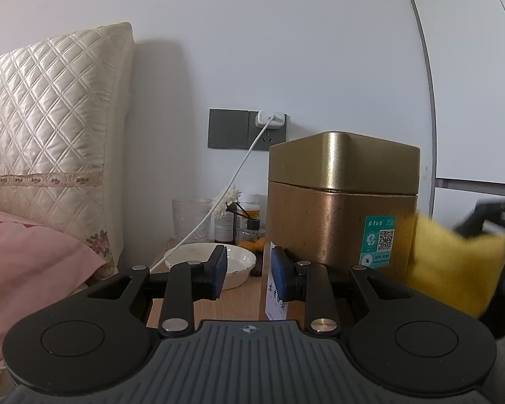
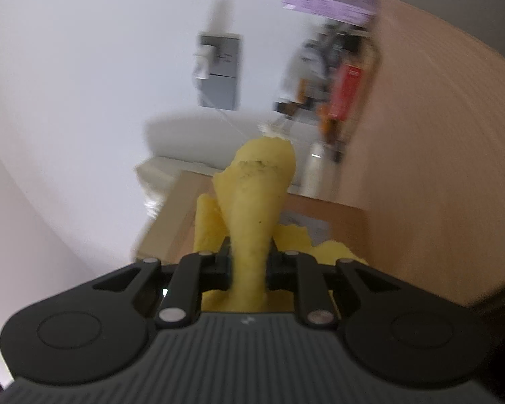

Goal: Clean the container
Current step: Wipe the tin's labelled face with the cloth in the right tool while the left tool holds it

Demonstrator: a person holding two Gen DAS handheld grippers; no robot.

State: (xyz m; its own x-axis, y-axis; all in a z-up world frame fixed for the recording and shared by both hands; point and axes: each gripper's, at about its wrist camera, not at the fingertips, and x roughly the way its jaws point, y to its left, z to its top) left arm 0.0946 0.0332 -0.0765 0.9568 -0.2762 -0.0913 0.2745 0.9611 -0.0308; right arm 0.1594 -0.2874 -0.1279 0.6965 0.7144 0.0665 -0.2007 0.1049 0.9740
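Note:
A square gold tin container (image 1: 340,202) with its lid on stands on the wooden nightstand (image 1: 239,303), just ahead and right of my left gripper (image 1: 249,271). The left gripper is open and empty, with its right fingertip close to the tin's lower left corner. My right gripper (image 2: 249,266) is shut on a yellow cloth (image 2: 256,208), whose bunched end sticks out past the fingers. In the left wrist view the cloth (image 1: 451,262) lies against the tin's right side. In the right wrist view the tin's wall (image 2: 437,175) fills the right, blurred.
A white dish (image 1: 239,259) sits on the nightstand left of the tin. Behind it stand a glass (image 1: 190,219), small bottles (image 1: 249,215) and white flowers. A white charger cable (image 1: 232,188) hangs from the wall socket. A quilted headboard (image 1: 50,128) and pink bedding (image 1: 27,262) lie left.

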